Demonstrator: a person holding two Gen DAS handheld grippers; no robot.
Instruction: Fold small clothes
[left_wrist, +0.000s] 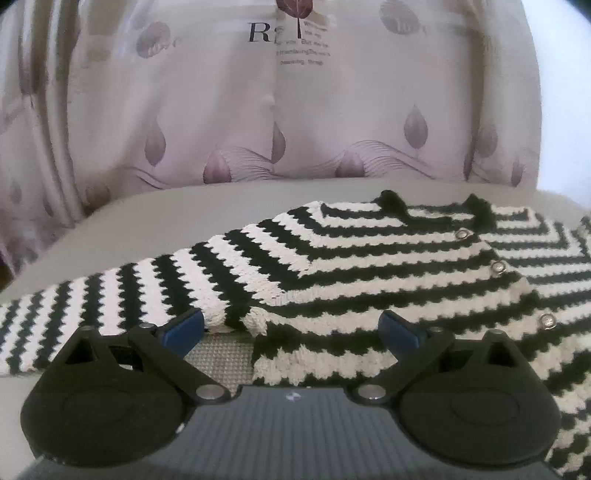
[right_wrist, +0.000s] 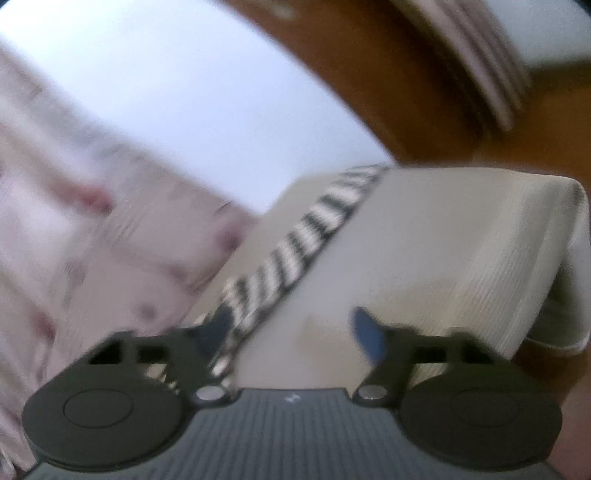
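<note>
A: Nearest in the left wrist view, what are the tongs like?

B: The left tongs (left_wrist: 293, 328) have a ribbed grey body, two round black discs and black link arms ending in blue pads (left_wrist: 184, 326). Those pads stand wide apart with nothing pinched between them.

A: And just past them?

B: The knitted cardigan (left_wrist: 332, 266), thick zigzag bands of black and white yarn, bumpy in texture. Its lower corner sits between the two pads, and its sleeve runs out flat to the left of them. Small round metal snaps (left_wrist: 498, 266) line the front edge to the right, and a black neckline sits at the far end. A patch of woven grid mesh (left_wrist: 221, 356) shows in the gap under the armpit.

A: What does it lie on?

B: A smooth grey table (left_wrist: 155, 206). Behind that hangs a pale curtain (left_wrist: 221, 110) printed with mauve leaves and some lettering.

A: And the right wrist view?

B: It's blurred. The right tongs (right_wrist: 293, 332) have their blue pads apart, clamping nothing; only pale table (right_wrist: 424, 258) lies between them. A striped strip of the cardigan (right_wrist: 295, 243) runs away from beside the left pad. Farther off there's brown wood (right_wrist: 369, 74)
</note>
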